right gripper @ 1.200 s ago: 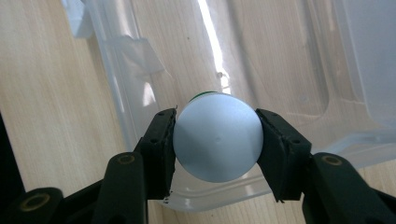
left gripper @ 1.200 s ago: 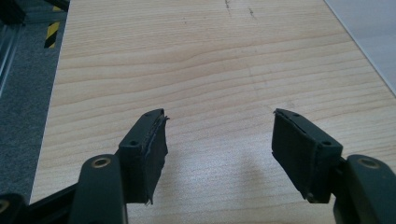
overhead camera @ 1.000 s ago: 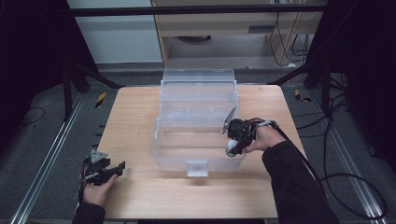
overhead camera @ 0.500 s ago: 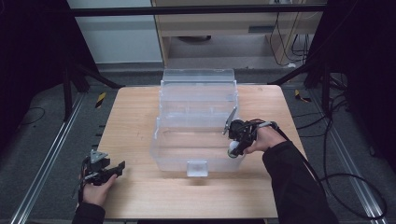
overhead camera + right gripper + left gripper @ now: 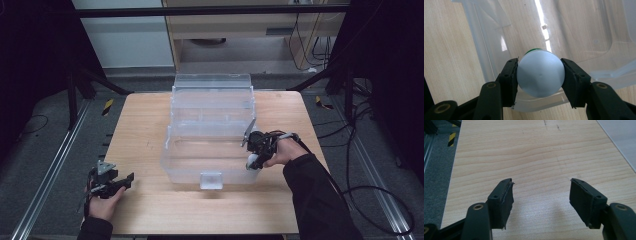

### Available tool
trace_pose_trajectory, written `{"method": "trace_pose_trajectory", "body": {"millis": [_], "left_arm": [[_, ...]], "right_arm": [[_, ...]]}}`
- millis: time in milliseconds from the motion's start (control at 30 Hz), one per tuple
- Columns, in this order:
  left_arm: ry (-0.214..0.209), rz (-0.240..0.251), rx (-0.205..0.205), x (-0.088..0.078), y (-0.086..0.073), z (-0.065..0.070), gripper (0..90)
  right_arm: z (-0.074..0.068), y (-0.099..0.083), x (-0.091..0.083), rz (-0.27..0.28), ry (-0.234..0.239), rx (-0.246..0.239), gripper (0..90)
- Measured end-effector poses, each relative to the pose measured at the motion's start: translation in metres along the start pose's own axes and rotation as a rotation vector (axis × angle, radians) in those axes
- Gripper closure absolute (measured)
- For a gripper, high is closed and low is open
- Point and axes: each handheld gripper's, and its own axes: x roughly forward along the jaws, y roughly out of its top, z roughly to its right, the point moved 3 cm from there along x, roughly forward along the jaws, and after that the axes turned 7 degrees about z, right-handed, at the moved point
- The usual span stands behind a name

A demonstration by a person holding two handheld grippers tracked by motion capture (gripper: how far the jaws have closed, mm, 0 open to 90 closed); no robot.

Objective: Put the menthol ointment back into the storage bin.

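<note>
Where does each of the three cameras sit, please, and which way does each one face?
High view: above the person's side, looking forward and down on the wooden table; both forearms and hands show.
Left gripper view: rides the left claw, facing bare tabletop between its open jaws.
Right gripper view: rides the right claw, looking down at a white round container it grips over the clear plastic box.
Shared: the box and right claw also appear in the high view.
</note>
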Motion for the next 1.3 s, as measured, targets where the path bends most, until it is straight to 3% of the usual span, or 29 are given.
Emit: {"method": "trace_pose_trajectory", "body": {"millis": [333,700,1000,1100,1200,1300], "left_arm": [[-0.001,-0.001,0.001,0.0,0.0,0.0,34.9],[-0.002,-0.001,0.001,0.0,0.0,0.0,34.9],[-0.015,0.001,-0.004,-0.001,0.0,0.001,36.8],[-0.025,0.003,-0.005,-0.001,0.0,0.002,39.6],[-0.032,0.003,-0.008,-0.001,0.0,0.002,41.8],[-0.042,-0.002,-0.01,-0.001,0.0,0.003,44.4]], "right_arm": [[-0.002,-0.001,0.005,-0.006,0.008,0.001,49.9],[-0.004,-0.002,-0.008,0.041,-0.023,0.017,48.9],[-0.011,-0.006,-0.036,0.198,-0.115,0.079,32.8],[-0.014,-0.011,-0.047,0.285,-0.149,0.105,25.1],[-0.019,-0.018,-0.055,0.389,-0.194,0.158,23.0],[-0.022,-0.028,-0.059,0.449,-0.247,0.21,21.7]]}}
